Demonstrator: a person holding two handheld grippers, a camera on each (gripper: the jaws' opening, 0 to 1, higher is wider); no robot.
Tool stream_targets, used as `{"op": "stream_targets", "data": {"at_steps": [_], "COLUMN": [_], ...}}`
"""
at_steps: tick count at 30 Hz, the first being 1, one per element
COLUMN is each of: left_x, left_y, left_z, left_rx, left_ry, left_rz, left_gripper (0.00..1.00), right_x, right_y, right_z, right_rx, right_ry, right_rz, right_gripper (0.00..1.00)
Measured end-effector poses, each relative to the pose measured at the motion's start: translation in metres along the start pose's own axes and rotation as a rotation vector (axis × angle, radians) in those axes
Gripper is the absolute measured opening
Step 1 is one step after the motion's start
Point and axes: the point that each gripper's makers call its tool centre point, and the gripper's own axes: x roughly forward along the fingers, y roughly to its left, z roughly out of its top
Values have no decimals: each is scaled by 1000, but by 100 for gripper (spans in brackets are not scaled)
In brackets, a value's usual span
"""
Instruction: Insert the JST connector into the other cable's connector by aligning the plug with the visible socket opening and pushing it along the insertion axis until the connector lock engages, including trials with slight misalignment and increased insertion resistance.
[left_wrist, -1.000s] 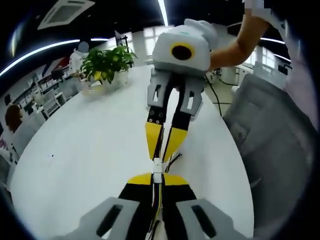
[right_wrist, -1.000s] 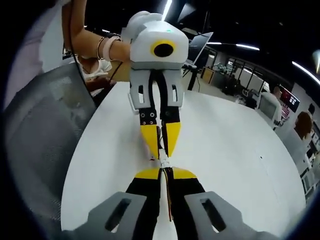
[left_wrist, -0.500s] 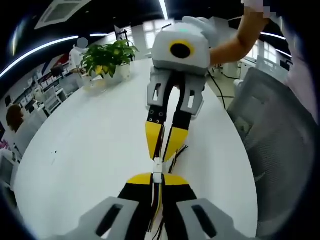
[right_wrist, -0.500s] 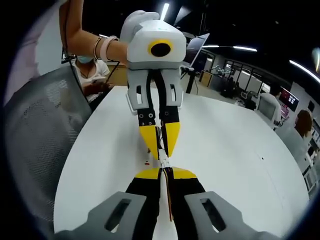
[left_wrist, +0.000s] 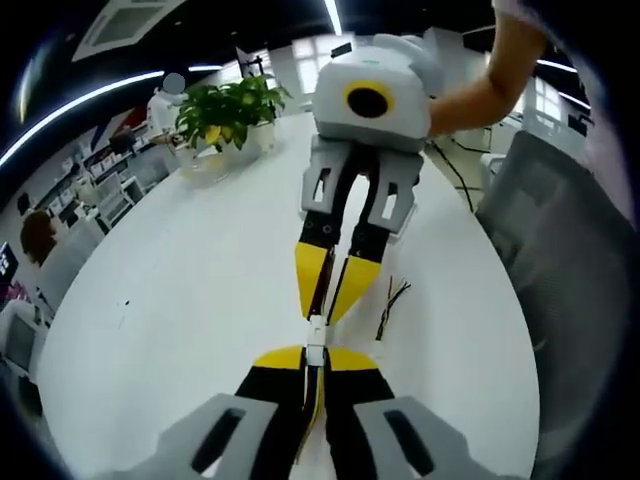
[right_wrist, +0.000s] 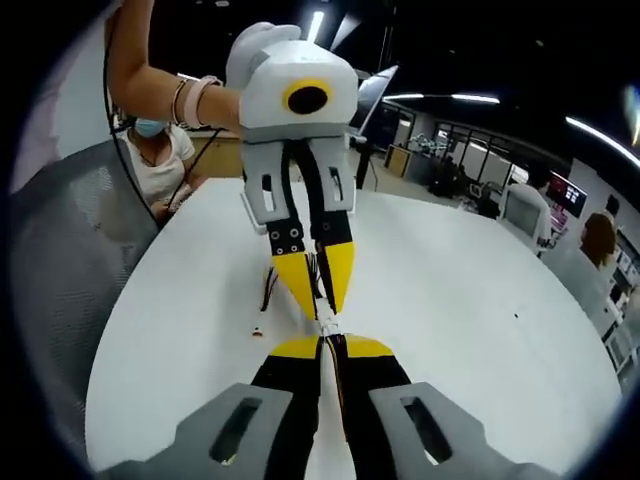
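In the left gripper view my left gripper (left_wrist: 315, 352) is shut on a white JST connector (left_wrist: 316, 333) with yellow and black wires running back between its jaws. My right gripper (left_wrist: 327, 303) comes down from above, shut on the mating connector, and the two meet tip to tip. In the right gripper view my right gripper (right_wrist: 328, 345) holds its connector (right_wrist: 329, 327) against the left gripper (right_wrist: 322, 300). The joint is too small to tell whether the two are locked together. Both pairs of yellow tips hover above the white table (left_wrist: 170, 290).
A loose bundle of coloured wires (left_wrist: 390, 300) (right_wrist: 268, 288) lies on the table beside the grippers, with a small red piece (right_wrist: 258, 335) near it. A potted plant (left_wrist: 228, 108) stands at the far end. Grey mesh chairs (left_wrist: 575, 240) (right_wrist: 55, 270) flank the table edge.
Both grippers stayed tip to tip on the connectors while the views shifted. The loose wire bundle on the table now shows clear of the jaws, off to the side.
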Motion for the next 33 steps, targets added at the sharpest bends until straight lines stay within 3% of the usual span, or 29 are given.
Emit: {"op": "stream_targets", "data": {"at_steps": [14, 33], "left_x": [28, 36], "left_y": [2, -5], "left_z": [-28, -42], "left_rx": [-8, -37], "left_ry": [52, 63], "left_rz": [-51, -57], "left_gripper": [0, 0], "right_x": [20, 29], "right_y": [-1, 7], "right_z": [-32, -45], "right_rx": [93, 193], "right_ry": [28, 25], "right_rz": [1, 4], "right_gripper": [3, 4]}}
